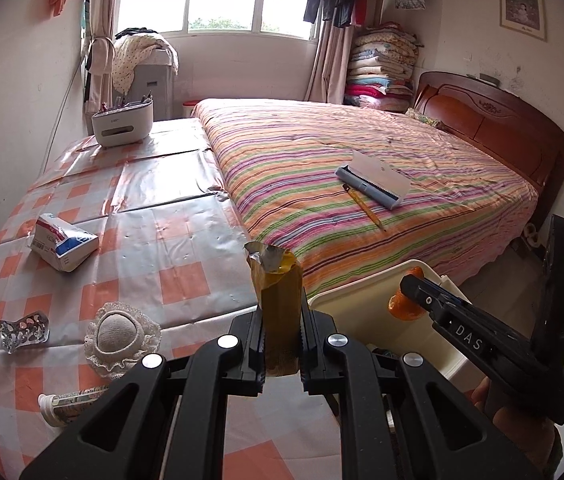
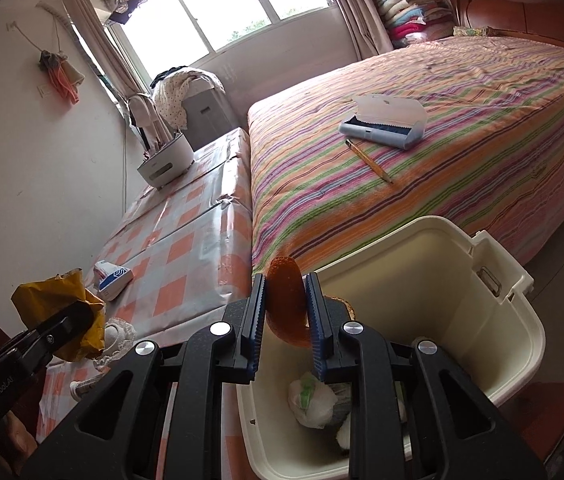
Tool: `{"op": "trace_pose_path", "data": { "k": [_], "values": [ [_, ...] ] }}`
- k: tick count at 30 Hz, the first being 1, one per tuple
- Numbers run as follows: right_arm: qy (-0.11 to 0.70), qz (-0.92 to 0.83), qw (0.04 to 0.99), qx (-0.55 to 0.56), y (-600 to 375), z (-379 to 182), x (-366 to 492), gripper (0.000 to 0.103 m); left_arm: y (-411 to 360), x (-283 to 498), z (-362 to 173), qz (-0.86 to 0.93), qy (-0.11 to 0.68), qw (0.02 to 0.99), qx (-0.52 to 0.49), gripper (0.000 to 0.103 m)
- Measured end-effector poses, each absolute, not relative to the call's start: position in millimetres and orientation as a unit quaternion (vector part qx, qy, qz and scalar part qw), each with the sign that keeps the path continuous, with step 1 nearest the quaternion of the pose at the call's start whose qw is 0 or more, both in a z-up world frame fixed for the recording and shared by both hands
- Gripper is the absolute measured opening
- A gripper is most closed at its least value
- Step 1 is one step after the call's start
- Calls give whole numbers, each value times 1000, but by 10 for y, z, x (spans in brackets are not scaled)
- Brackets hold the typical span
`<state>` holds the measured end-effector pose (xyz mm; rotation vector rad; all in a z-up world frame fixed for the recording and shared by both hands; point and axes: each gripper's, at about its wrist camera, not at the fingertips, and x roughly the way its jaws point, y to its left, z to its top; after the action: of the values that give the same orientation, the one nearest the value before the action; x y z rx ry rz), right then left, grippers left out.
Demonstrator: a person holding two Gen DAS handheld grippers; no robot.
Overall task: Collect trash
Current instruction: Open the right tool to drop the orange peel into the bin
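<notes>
From the left wrist, the left gripper [image 1: 282, 332] has its two black ribbed jaws pinched tight on one crinkled, mustard-yellow foil wrapper [image 1: 278, 300], torn open at the top with a silvery lining showing, held upright over the near edge of the table [image 1: 186, 280]. That table wears a glossy plastic cloth in orange, white and grey checks, and on it lie one soft tissue pack [image 1: 66, 246] in white, red and blue, one clear glass piece with oval holes [image 1: 22, 334], one round knitted pad with a lacy frill [image 1: 118, 338], one squeezed tube [image 1: 72, 402], and one smooth white oval organiser [image 1: 122, 124] at the far end. At the right, the right gripper [image 1: 411, 298] pinches one orange peel [image 1: 401, 306] above a cream plastic bin [image 1: 345, 300]. On the striped bedspread [image 1: 361, 160] rest one open grey-blue case [image 1: 373, 184] and one yellow pencil [image 1: 365, 210]. From the right wrist, the right gripper [image 2: 285, 312] shows blue-edged serrated pads closed narrowly on the curled, pitted orange peel [image 2: 285, 304], directly over the bin [image 2: 493, 308], a smooth, rounded-square tub with a hinged clip on its rim. Inside lie crumpled white wads [image 2: 311, 404], at least two. At the left, the left gripper [image 2: 78, 320] clamps the yellow wrapper [image 2: 54, 296] beside the bin, above the table edge.
</notes>
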<state>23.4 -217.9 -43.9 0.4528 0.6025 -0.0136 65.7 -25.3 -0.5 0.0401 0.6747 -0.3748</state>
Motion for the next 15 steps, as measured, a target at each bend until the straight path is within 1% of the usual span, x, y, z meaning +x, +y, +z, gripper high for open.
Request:
{"op": "trace_pose_path", "data": {
  "k": [3,4,5,6,7,8,15],
  "values": [
    [291,-14,926,240,-2288,-455,197,23,-352,643,-13,-188,330,925,26,12],
    [290,-18,926,243,-2312,-456,188,28,-383,642,-17,-190,331,924,28,12],
    [287,-23,925,248,-2340,-458,172,36,-410,649,-20,-191,332,923,30,12],
    [283,-25,925,254,-2370,-456,152,42,-434,654,-21,-192,332,923,32,12],
    [278,-28,925,259,-2397,-449,131,56,-463,655,-25,-193,333,922,34,12],
    [271,-32,925,265,-2431,-442,105,65,-492,656,-29,-195,334,921,36,12],
    [233,-61,918,315,-2731,-429,-54,66,-748,650,-65,-210,339,916,52,12]
  ]
}}
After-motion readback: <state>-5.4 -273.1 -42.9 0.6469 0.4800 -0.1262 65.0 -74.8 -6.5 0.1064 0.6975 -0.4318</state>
